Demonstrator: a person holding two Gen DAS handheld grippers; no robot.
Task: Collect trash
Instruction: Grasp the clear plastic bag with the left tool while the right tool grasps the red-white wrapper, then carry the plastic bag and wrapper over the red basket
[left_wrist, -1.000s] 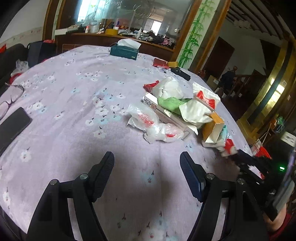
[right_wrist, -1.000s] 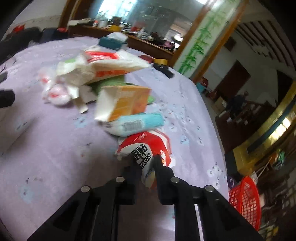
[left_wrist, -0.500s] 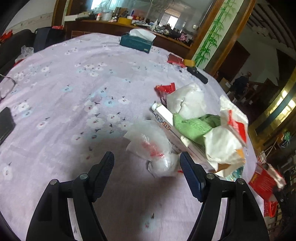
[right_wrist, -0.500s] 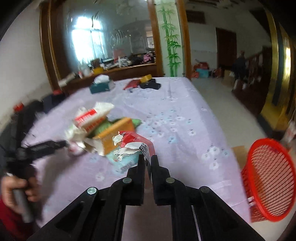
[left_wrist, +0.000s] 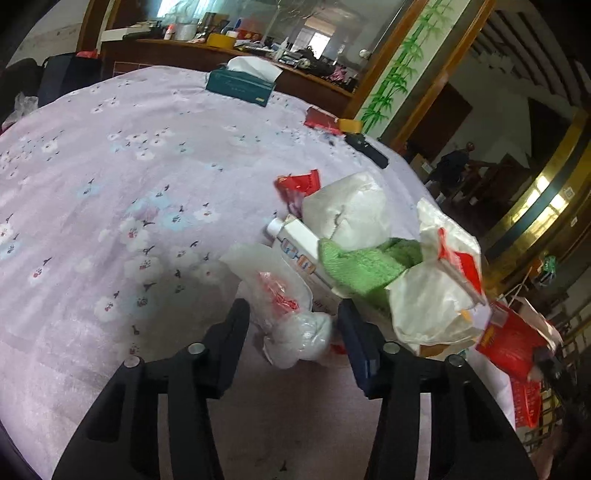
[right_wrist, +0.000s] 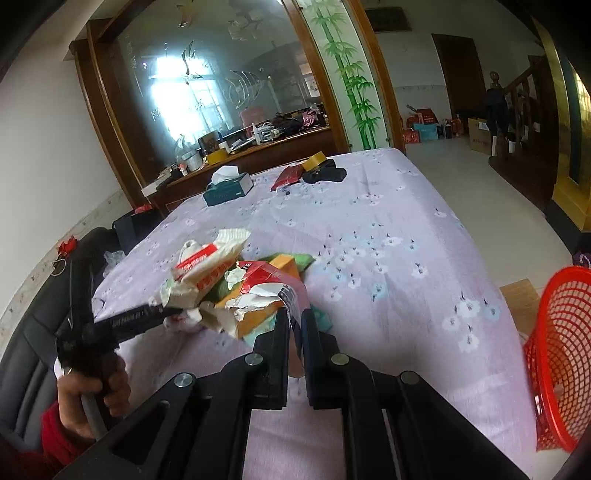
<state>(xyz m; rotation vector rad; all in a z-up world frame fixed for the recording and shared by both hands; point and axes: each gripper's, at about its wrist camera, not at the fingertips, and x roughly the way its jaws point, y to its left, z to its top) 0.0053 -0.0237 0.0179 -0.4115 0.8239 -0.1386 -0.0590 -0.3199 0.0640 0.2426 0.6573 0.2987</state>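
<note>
A pile of trash lies on the purple flowered tablecloth (left_wrist: 110, 206): a clear plastic bag (left_wrist: 291, 314) with red bits, a white box (left_wrist: 299, 247), a green cloth (left_wrist: 362, 266) and white wrappers (left_wrist: 432, 302). My left gripper (left_wrist: 293, 314) is open, its fingers on either side of the plastic bag. My right gripper (right_wrist: 295, 317) is shut on a torn red and white packet (right_wrist: 266, 284), held above the table. The packet also shows at the right of the left wrist view (left_wrist: 509, 343). The left gripper shows in the right wrist view (right_wrist: 147, 317).
A red mesh basket (right_wrist: 561, 354) stands on the floor off the table's right edge. A teal tissue box (left_wrist: 240, 85), a red packet (left_wrist: 321, 120), yellow tape (left_wrist: 351, 125) and a black object (left_wrist: 365, 149) lie at the far end. A dark chair (right_wrist: 37, 332) is at left.
My left gripper has moved forward and now straddles the clear plastic bag. My right gripper has lifted the red and white packet off the table and swung it toward the basket side.
</note>
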